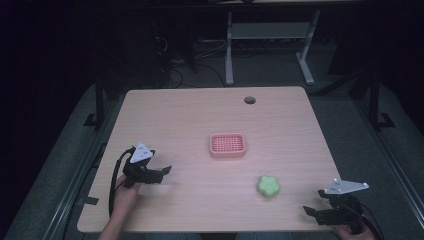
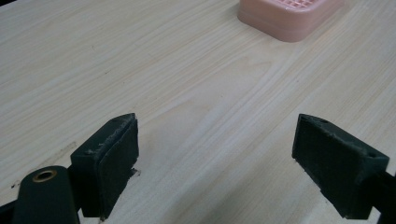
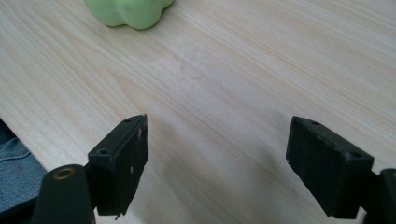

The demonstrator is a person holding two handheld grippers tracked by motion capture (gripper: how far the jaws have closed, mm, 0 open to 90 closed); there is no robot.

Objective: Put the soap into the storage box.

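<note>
The room was dark beyond a pale wooden table point(image 1: 200, 115), with the legs of a white desk frame point(image 1: 229, 50) showing on the floor behind its far edge and a small round cable hole point(image 1: 249, 100) near its far right corner.

A pink soap dish point(image 1: 227, 145) with a gridded top sat about midway across the table, a little nearer the front edge than the far one. A green lobed lump point(image 1: 268, 186), shaped like a flower, lay toward the front right, well apart from the dish.

The left gripper point(image 1: 162, 172) rested low near the front left corner, its jaws spread wide with nothing between them; its own view showed bare wood between the pads and the dish point(image 2: 289, 16) off ahead. The right gripper point(image 1: 312, 212) sat at the front right corner, jaws likewise apart and empty, aimed along the table at the green lump point(image 3: 128, 11), which lay near but not touching.

The lump looked light and soft, probably a soap or foam piece with a smooth, possibly slippery skin. Its rounded lobes would tend to squirt out of flat pads, so the surest hold seemed to be across its middle, pads seated in two opposite notches between lobes, closing gently. The dish looked rigid and light; its straight long sides offered a hold if it needed steadying.
</note>
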